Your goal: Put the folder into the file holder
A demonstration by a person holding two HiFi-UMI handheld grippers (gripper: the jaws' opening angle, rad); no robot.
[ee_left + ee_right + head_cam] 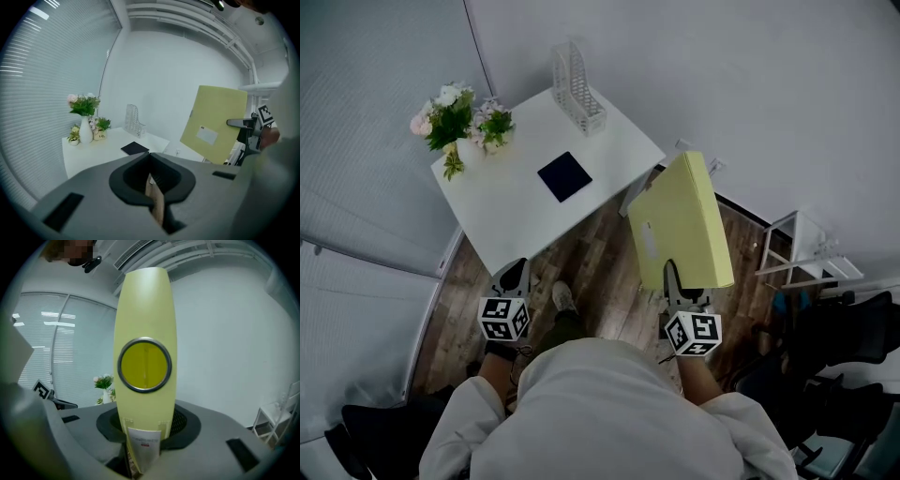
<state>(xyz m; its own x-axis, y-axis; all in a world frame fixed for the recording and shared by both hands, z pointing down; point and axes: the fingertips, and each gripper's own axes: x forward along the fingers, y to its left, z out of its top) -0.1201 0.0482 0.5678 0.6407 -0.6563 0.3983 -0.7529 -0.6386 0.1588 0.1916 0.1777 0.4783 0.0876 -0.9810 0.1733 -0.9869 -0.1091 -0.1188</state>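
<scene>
A yellow folder (680,223) stands on edge over the wooden floor, right of the white table (516,211). My right gripper (675,281) is shut on its near bottom edge. In the right gripper view the folder's spine (145,310) rises straight up from the jaws (140,451), with a round ring hole in it. The white mesh file holder (577,86) stands upright at the table's far corner, well apart from the folder (215,124). My left gripper (511,278) hangs before the table's near edge, its jaws (154,197) shut with nothing in them. The left gripper view shows the holder (132,121) ahead.
A vase of flowers (455,117) and small plant pots fill the table's left corner. A black square pad (564,176) lies mid-table. A white wire rack (806,248) and dark chairs (844,337) stand at the right. The person's shoe (563,298) is on the floor below.
</scene>
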